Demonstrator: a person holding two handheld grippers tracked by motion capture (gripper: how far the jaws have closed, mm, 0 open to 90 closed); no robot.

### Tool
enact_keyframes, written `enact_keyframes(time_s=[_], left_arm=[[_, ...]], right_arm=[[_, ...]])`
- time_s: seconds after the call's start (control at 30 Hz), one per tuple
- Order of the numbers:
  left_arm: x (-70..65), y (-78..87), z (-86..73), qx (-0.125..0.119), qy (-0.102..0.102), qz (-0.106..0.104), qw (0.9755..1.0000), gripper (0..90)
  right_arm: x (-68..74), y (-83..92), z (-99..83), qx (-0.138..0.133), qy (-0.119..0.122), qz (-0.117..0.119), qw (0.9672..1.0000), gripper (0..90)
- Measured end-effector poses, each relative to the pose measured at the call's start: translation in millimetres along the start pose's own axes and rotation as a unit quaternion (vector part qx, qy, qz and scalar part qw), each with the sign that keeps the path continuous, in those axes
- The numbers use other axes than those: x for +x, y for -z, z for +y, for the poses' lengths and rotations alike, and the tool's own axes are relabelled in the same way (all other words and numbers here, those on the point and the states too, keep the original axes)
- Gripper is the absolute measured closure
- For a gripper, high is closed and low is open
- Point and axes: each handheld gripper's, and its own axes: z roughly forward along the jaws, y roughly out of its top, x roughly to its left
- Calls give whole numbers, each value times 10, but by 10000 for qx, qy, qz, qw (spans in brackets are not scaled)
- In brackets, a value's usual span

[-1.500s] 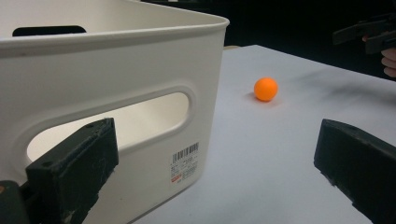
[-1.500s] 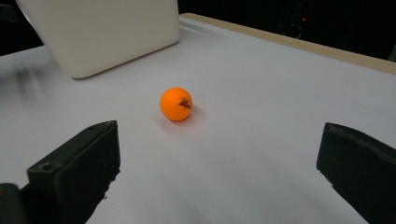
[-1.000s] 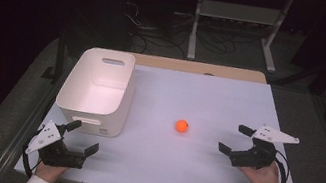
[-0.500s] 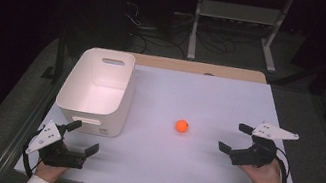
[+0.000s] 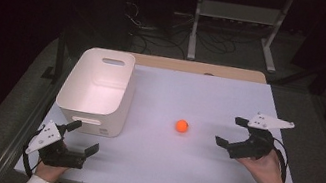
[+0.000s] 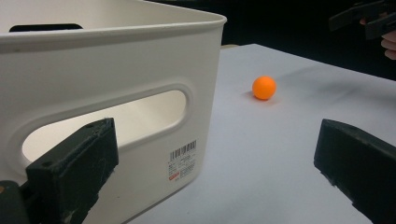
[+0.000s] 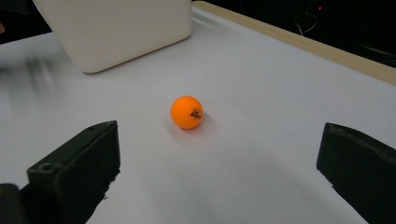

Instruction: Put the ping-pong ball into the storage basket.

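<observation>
A small orange ball (image 5: 182,126) rests on the white table (image 5: 210,97), right of a white plastic bin (image 5: 97,89). My right gripper (image 5: 231,132) stands open a short way to the ball's right, jaws pointing at it; the right gripper view has the ball (image 7: 187,112) lying ahead between the wide jaws, with the bin (image 7: 116,28) beyond. My left gripper (image 5: 83,137) is open at the table's front left, just in front of the bin's near wall. The left gripper view has that wall with its handle slot (image 6: 107,116) close up and the ball (image 6: 264,87) farther right.
A wooden strip (image 5: 200,68) runs along the table's far edge. Behind it are a metal stand (image 5: 235,13) and cables on a dark floor. The table drops off close to both hands at the front.
The right gripper has crept slightly left toward the ball. The left gripper has barely shifted. The ball and bin stay put.
</observation>
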Motion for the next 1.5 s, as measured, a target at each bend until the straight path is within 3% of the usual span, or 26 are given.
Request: enact_keyframes(time_s=[0.7,1.4,1.5], left_arm=[[-2,-1,0,11,-7,1,10000,0],[-4,1,0,-14,10,-1,10000,0],[-3,1,0,-21,10,-4,10000,0]], right_arm=[[3,-156,253,347,161,289,9988,0],[51,-400,417,684,275,612,9954,0],[64,-420,429,707,380,611,9949,0]])
